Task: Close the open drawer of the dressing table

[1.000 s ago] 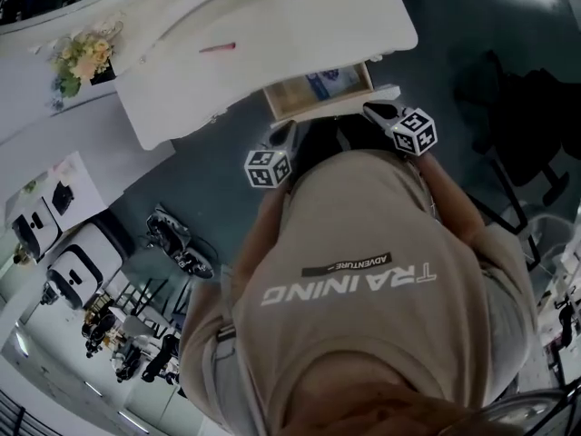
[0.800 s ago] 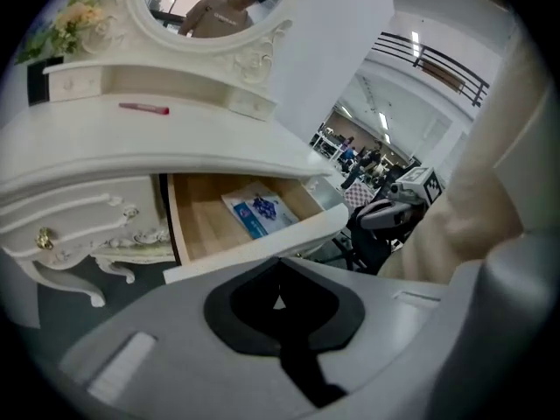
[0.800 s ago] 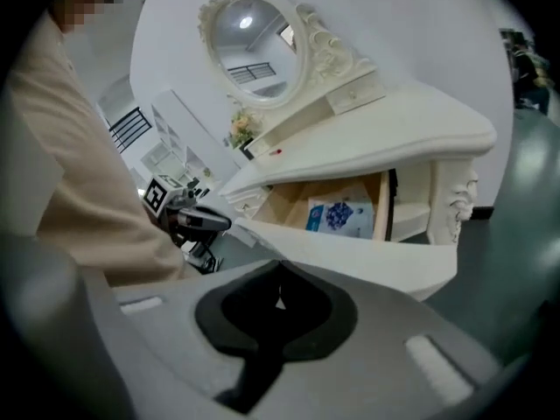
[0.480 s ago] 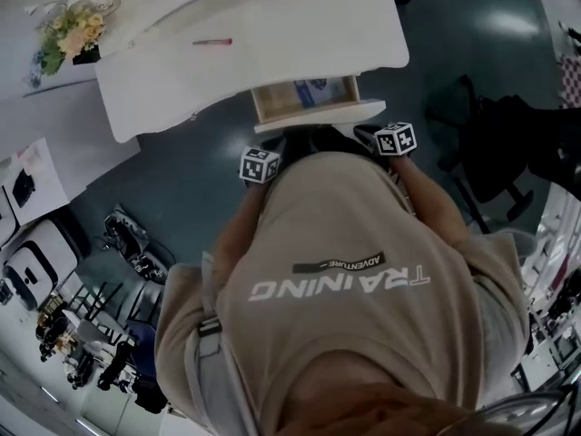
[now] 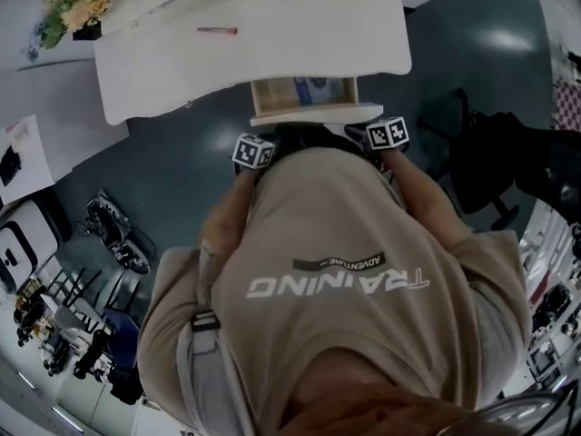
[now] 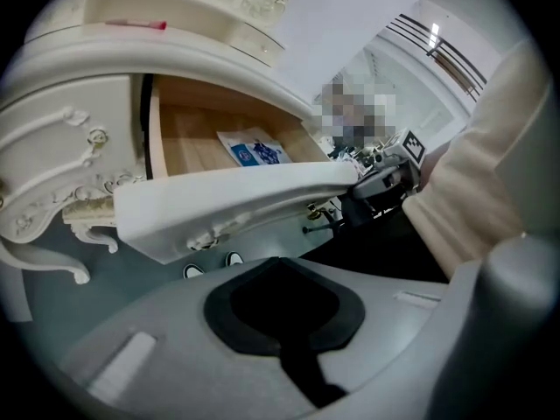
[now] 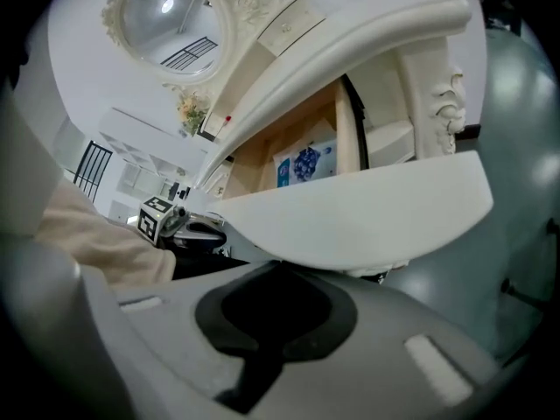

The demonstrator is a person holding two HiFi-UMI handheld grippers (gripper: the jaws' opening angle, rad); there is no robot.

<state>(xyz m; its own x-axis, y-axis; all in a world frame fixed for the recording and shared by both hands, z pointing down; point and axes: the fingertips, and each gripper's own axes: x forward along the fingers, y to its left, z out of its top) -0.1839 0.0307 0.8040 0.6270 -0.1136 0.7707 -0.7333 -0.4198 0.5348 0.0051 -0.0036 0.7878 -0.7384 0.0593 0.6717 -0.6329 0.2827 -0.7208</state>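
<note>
Drawer: the pale wooden drawer with a curved white front [image 5: 307, 113] stands pulled out from the middle of the white carved dressing table [image 5: 182, 62], directly ahead of me, its light wood inside showing. One drawer is open.

Contents: one flat blue-and-white packet [image 6: 255, 150] lies on the drawer floor.

Right gripper [image 7: 276, 315]: jaws together, nothing between them. Its own view puts the tip right under the lower edge of the drawer front; I cannot tell whether they touch.

Left gripper [image 6: 284, 306]: jaws together, holding nothing. Its view shows floor between the tip and the drawer front, so it is apart from the drawer.

Head view only: both grippers sit at the two ends of the drawer front, two marker cubes in all. My beige shirt hides the jaws there.

Right gripper view only: one round mirror in a white carved frame [image 7: 166, 11] above the table.

On the tabletop: one thin red stick [image 5: 218, 31].

Off to the left: one bunch of yellow flowers [image 5: 73, 3].
</note>
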